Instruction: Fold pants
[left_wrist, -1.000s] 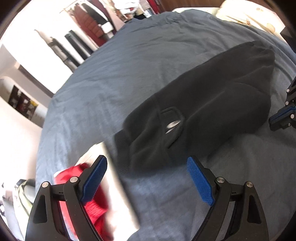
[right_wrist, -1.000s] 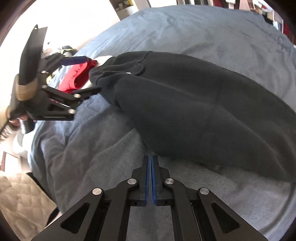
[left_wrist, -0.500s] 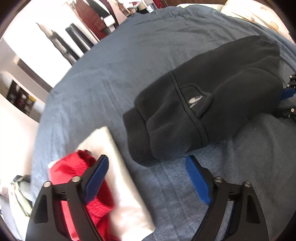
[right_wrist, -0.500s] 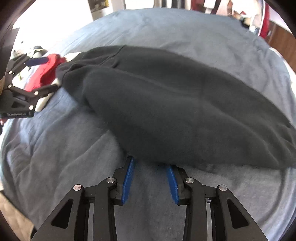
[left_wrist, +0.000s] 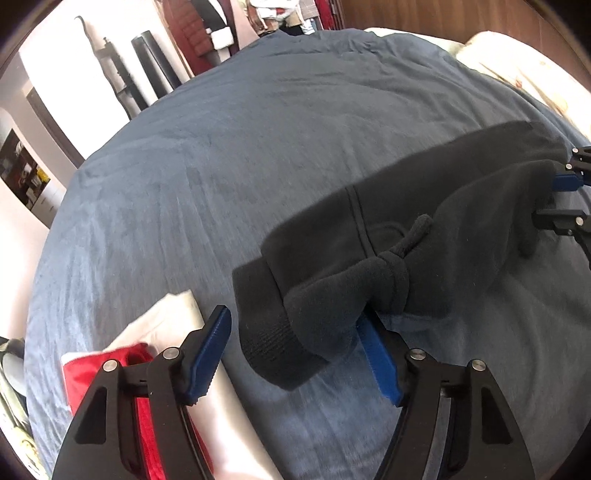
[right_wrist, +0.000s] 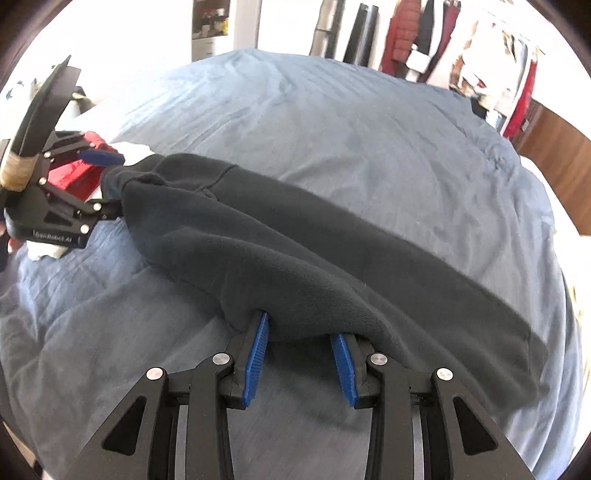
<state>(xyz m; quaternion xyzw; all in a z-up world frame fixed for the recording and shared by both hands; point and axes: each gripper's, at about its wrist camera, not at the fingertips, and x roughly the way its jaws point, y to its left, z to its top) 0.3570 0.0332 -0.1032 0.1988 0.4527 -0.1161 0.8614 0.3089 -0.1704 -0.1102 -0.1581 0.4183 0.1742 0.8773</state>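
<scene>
Closing around the waistband end of the black pants (left_wrist: 369, 266), the left tongs (left_wrist: 291, 354) have moved in from the bare bed (left_wrist: 221, 147). At 6 o'clock in their own view, the right tongs (right_wrist: 299, 350), pinched shut a second ago, now stand half-wide under the pants' near edge, suggesting the fold is starting. Only "SenRobot AI" on the left tool is readable.

Home bedroom: bed under blue cover (right_wrist: 369, 147), clothes on rack (right_wrist: 424, 37), wooden furniture (left_wrist: 443, 18)

Right gripper (left_wrist: 565, 199) cut off by frame edge beside the pants (left_wrist: 424, 240), red garment (left_wrist: 147, 398) partly hidden behind left gripper (left_wrist: 291, 354), right gripper's fingertips (right_wrist: 258, 325) tucked under pants hem, contact unclear, clothes rack (right_wrist: 461, 48) beyond the pants blurred
</scene>
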